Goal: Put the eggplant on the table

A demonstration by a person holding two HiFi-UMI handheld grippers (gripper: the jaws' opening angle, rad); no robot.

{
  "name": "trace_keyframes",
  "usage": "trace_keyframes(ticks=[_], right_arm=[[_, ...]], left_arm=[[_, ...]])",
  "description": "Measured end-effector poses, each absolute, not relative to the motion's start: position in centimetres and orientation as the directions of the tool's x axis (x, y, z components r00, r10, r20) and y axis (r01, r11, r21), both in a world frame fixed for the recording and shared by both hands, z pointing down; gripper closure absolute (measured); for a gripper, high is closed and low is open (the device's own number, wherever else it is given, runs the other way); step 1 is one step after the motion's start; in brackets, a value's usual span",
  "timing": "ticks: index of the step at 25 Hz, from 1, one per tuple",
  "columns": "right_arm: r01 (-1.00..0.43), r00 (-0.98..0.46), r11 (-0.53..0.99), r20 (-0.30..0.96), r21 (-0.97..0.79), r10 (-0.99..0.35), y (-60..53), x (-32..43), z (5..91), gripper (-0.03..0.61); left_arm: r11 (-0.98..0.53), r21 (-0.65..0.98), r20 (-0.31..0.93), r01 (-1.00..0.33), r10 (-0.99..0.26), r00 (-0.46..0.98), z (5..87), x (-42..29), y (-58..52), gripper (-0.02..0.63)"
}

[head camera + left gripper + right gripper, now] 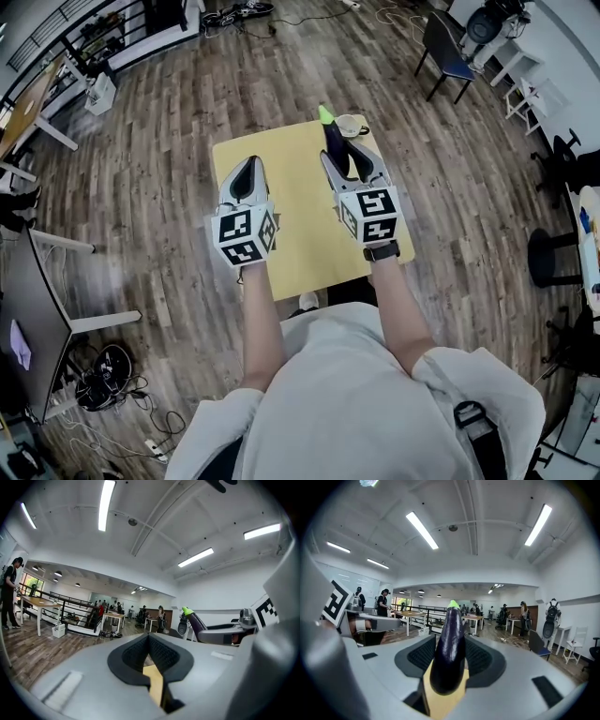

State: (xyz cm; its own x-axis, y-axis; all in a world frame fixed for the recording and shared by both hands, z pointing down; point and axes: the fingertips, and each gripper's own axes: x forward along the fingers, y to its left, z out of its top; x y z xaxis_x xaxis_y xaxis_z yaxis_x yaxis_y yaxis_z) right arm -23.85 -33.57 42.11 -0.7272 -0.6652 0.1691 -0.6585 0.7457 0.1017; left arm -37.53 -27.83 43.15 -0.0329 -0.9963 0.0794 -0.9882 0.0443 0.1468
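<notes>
A dark purple eggplant (334,139) with a bright green tip sticks out forward from my right gripper (348,156), which is shut on it above the far right part of the yellow table (300,234). In the right gripper view the eggplant (449,653) lies lengthwise between the black pads (485,660) of the right gripper (451,641). My left gripper (248,167) hovers beside it over the table's left half, shut with nothing in it; its pads meet at the tip in the left gripper view (149,637). That view also shows the eggplant (197,623) off to the right.
A white cup (352,124) stands at the table's far edge, just beyond the eggplant's tip. A dark chair (444,45) is at the back right, a grey desk (37,314) and floor cables (103,380) at the left, a round stool base (551,257) at the right.
</notes>
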Motion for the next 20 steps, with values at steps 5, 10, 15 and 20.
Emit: trace_keyframes(ticks=[5, 10, 15, 20], right_arm=[[-0.626, -0.747, 0.774, 0.208, 0.099, -0.631, -34.4, -25.1, 43.9, 0.385], [-0.619, -0.744, 0.782, 0.265, 0.07, -0.613, -36.0, -25.2, 46.6, 0.383], [-0.613, -0.741, 0.789, 0.315, 0.045, -0.593, -37.5, -25.3, 49.4, 0.383], [-0.612, -0.731, 0.791, 0.366, 0.023, -0.576, -39.3, -25.2, 52.1, 0.383]], left_arm=[[0.067, 0.171, 0.107, -0.983, -0.993, -0.049, 44.7, -38.1, -28.9, 0.606], [0.051, 0.176, 0.167, -0.983, -0.986, -0.021, 47.2, -37.1, -30.9, 0.606], [0.052, 0.212, 0.216, -0.976, -0.976, -0.006, 50.1, -36.7, -32.6, 0.606], [0.062, 0.231, 0.264, -0.971, -0.965, 0.001, 52.7, -36.5, -34.3, 0.606]])
